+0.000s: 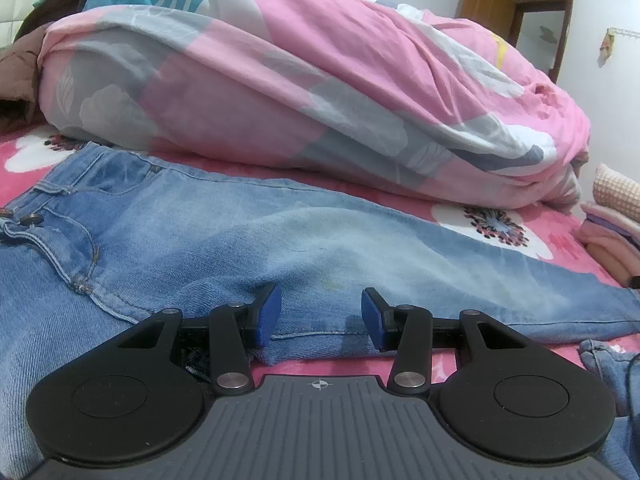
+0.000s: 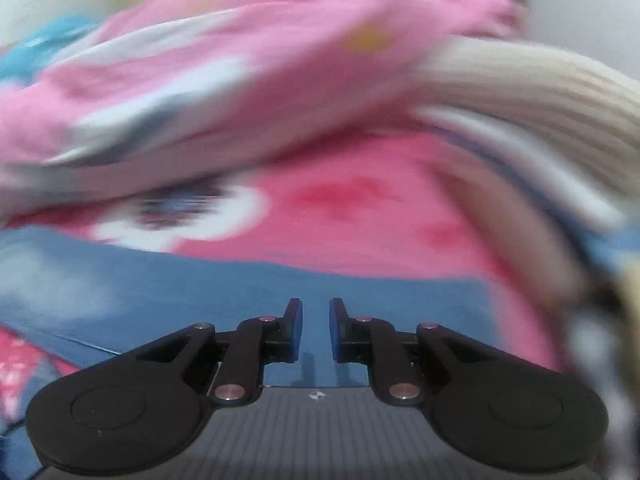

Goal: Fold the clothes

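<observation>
Light blue jeans lie flat on the pink flowered bed sheet, waistband at the left and one leg running right. My left gripper rests low over the near edge of that leg. Its blue pads stand apart, with denim lying under them and nothing pinched. The right wrist view is smeared by motion. There my right gripper has its jaws almost together over the jeans leg. Denim fills the narrow slot and stays sharp with the gripper, so it looks held.
A bulky pink, grey and white quilt is heaped along the far side of the bed. Folded knit and pink clothes are stacked at the right edge. A second bit of denim lies at the near right. A brown door stands behind.
</observation>
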Action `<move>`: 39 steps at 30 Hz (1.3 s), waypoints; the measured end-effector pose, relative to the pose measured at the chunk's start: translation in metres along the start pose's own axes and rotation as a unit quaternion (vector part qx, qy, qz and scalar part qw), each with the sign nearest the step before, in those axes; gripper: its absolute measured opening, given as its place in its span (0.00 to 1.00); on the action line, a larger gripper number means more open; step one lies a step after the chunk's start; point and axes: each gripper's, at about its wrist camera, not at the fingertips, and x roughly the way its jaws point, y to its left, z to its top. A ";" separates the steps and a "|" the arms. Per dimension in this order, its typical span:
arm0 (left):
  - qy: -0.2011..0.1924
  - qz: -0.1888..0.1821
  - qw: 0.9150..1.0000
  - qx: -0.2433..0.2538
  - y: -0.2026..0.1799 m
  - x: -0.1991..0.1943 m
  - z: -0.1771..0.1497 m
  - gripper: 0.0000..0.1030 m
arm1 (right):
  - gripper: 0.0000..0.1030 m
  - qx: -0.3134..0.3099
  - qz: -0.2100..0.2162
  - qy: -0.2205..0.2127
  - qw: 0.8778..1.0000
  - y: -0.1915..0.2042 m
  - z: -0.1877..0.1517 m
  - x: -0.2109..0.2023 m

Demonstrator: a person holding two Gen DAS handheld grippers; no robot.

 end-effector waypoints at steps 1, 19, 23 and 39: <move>0.000 -0.002 1.000 -0.003 0.001 0.000 0.000 0.43 | 0.14 -0.020 0.016 0.010 1.000 0.015 0.001 0.010; -0.013 -0.012 0.999 -0.028 0.008 -0.007 0.001 0.43 | 0.18 -0.080 0.126 0.042 0.988 0.099 0.000 0.026; -0.024 -0.017 0.998 -0.052 0.016 -0.015 0.002 0.43 | 0.20 -0.079 0.141 0.042 0.986 0.089 -0.037 0.024; -0.021 0.015 0.997 -0.076 0.026 -0.024 0.004 0.44 | 0.23 -0.169 0.181 0.104 0.963 0.204 0.000 0.069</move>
